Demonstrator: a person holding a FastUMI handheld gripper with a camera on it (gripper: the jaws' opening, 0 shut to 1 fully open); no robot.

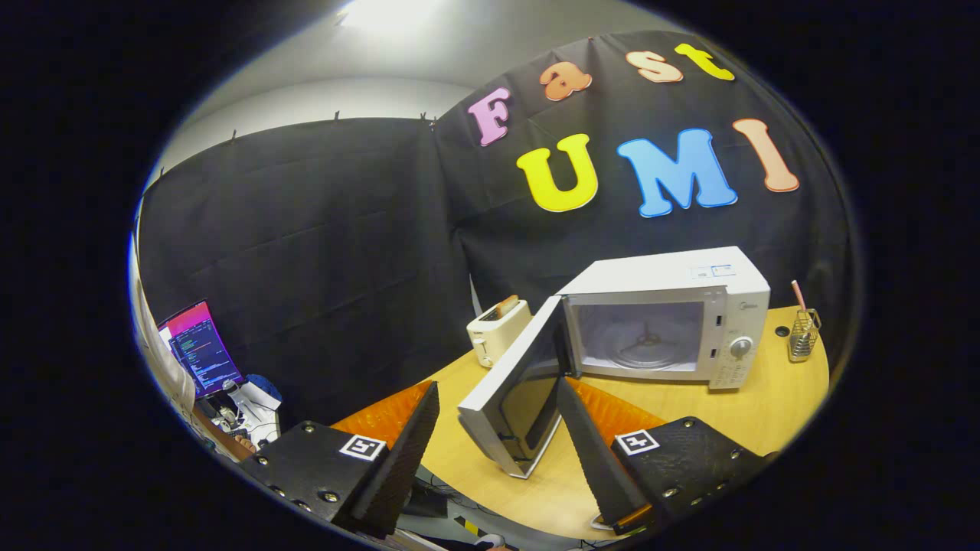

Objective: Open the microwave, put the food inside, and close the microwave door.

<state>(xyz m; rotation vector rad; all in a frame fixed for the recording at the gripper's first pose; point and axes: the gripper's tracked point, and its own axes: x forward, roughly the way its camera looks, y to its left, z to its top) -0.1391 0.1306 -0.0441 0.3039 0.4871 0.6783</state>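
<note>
White enamel, one microwave door, swung wide and standing between the spread jaws of the gripper, which grip nothing; whether either finger touches the door's lower edge cannot be told. Beyond the door: microwave, white, on a pale wooden table, cavity open and bare, turntable support visible inside. Beside the microwave, on the door's side: toaster, cream, with a browned slice standing in its slot, judged the likely food for the task, not yet moved. On the microwave's other side: small wire holder. Risks, as judged: the open door sits squarely in the path to the toaster, so a reach across could knock it or swing it shut; the slice, thin and upright in the slot, could crumble or slip under a hard pinch; the toaster itself could tip if dragged.
</note>
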